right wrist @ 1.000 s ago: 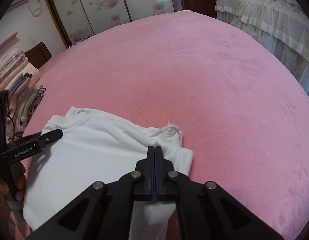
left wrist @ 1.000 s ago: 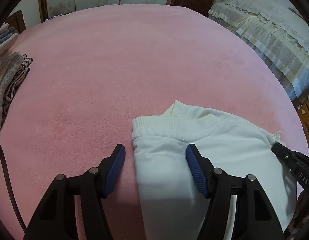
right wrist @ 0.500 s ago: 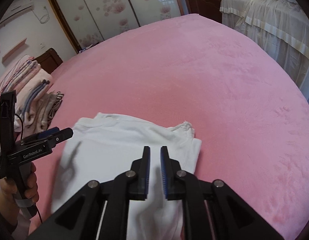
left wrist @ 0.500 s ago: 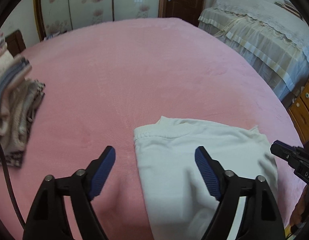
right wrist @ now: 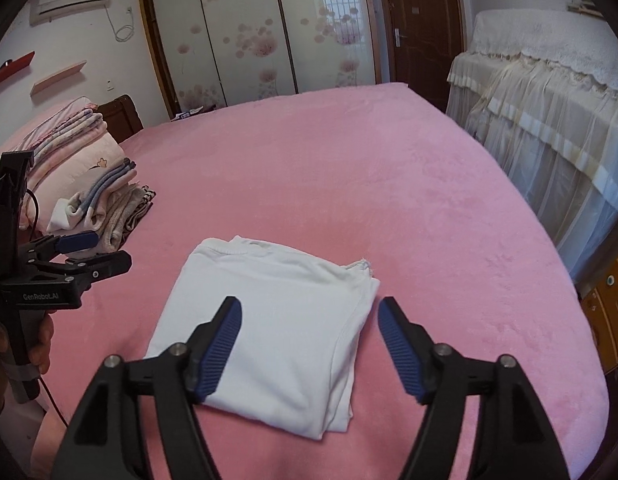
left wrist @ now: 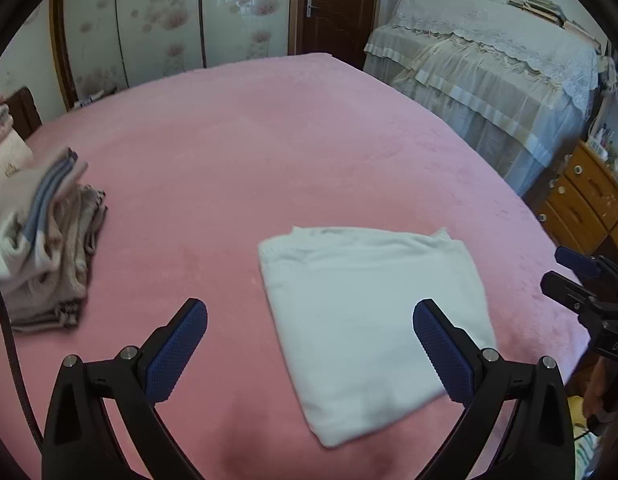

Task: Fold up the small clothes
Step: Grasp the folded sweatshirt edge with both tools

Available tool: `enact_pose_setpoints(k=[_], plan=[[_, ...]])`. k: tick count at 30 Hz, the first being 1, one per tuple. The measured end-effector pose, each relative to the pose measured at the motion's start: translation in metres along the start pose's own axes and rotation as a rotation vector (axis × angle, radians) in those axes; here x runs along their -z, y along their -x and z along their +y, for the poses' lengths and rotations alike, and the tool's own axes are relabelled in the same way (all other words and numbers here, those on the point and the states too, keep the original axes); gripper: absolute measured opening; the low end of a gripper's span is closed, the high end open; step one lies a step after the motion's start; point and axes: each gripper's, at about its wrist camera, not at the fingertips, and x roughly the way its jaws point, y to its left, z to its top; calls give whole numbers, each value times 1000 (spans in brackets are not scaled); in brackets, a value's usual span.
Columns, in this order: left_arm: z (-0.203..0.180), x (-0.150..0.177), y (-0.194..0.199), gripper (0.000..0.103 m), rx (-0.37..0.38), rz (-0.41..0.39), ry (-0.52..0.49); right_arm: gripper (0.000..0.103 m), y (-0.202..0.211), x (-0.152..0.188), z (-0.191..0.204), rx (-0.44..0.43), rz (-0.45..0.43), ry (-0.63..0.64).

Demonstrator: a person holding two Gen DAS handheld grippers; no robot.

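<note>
A white garment (left wrist: 373, 312) (right wrist: 277, 320) lies folded into a flat rectangle on the pink bed cover (left wrist: 269, 152) (right wrist: 349, 168). My left gripper (left wrist: 309, 320) hangs above its left half, jaws still opening, wide apart, nothing between the blue pads. Over the garment's right edge, my right gripper (right wrist: 309, 320) is raised too, its jaws opening with nothing held. Each gripper shows in the other's view: the right gripper (left wrist: 581, 276) at the right edge, the left gripper (right wrist: 89, 252) at the left, held by a hand.
A stack of folded clothes (left wrist: 49, 236) (right wrist: 105, 208) sits at the bed's left side, with folded pink blankets (right wrist: 65, 148) behind. A lace-covered piece of furniture (left wrist: 501, 80) and a wooden drawer unit (left wrist: 581, 200) stand right of the bed. Wardrobe doors (right wrist: 261, 32) are at the back.
Both grippers rose off the garment and pulled back. The right one was shut on the garment's edge, let go and opened wide. The left opened further. The garment lies flat.
</note>
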Motion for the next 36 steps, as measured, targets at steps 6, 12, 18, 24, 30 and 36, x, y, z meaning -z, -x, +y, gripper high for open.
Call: enact_pose_setpoints(k=[6,12,18,24,30,36], plan=[[6,28,2,102,110,-7,84,78,-2,13,-6,-4,47,-16],[10,53,-24,102,145,34,115,78,-36,34,-28,-67,153,-103],[21,64,-71,102,139,137,187,78,-73,57,-42,-122,236,-187],[36,74,-110,102,172,200,283,78,-94,67,-53,-171,263,-227],[36,77,-127,102,195,182,296,78,-112,69,-64,-228,280,-277],[33,74,-138,102,202,180,291,76,-124,66,-62,-288,285,-289]])
